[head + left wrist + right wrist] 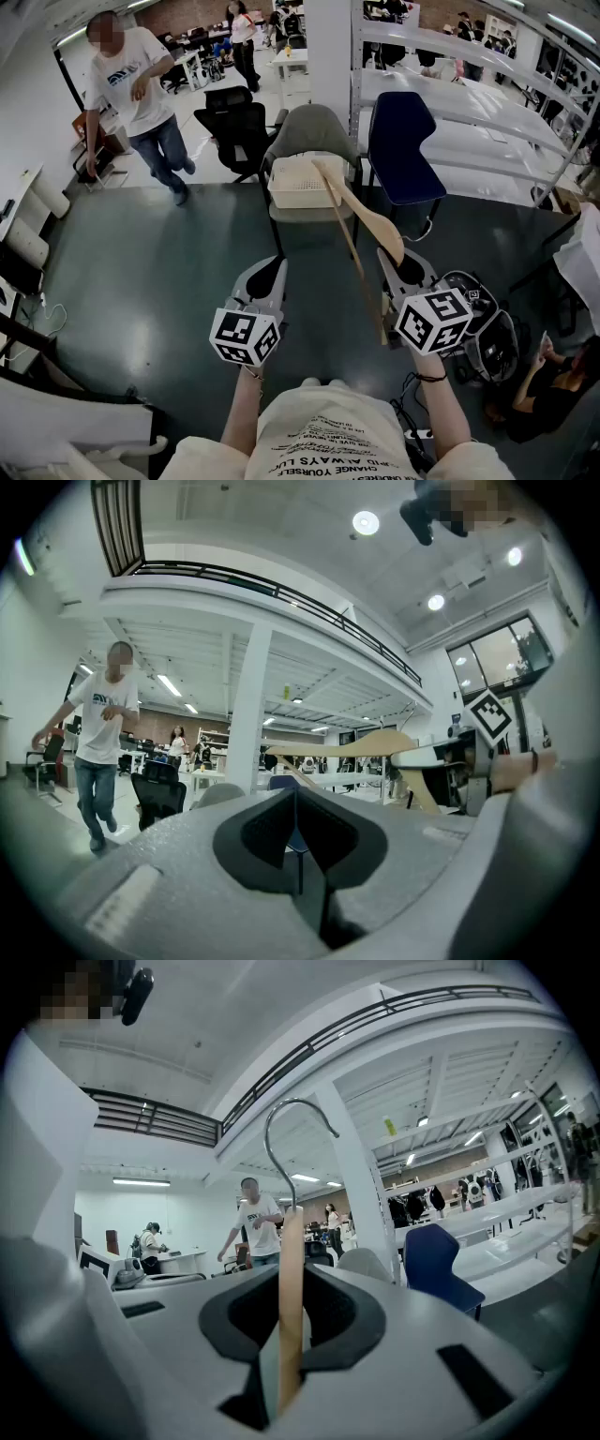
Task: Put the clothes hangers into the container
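The right claw [401, 264] is clenched on a wooden hanger [373, 223]. In the right gripper view its pads press either side of the pale wood [292, 1251], and the metal hook [281, 1119] curls up above them. In the head view the hanger slants up and away from that claw toward a white basket container [295, 195], which sits on the seat of a grey chair [314, 127]. The hanger's far tip shows over the basket's near rim, though I cannot tell whether it touches. The left claw [267, 272] hangs beside the right one with its jaws pressed together on nothing, as the left gripper view shows [298, 832]. A dark blue chair [401, 145] stands just right of the grey one, and a person in a white shirt [136, 89] walks across the floor well behind.
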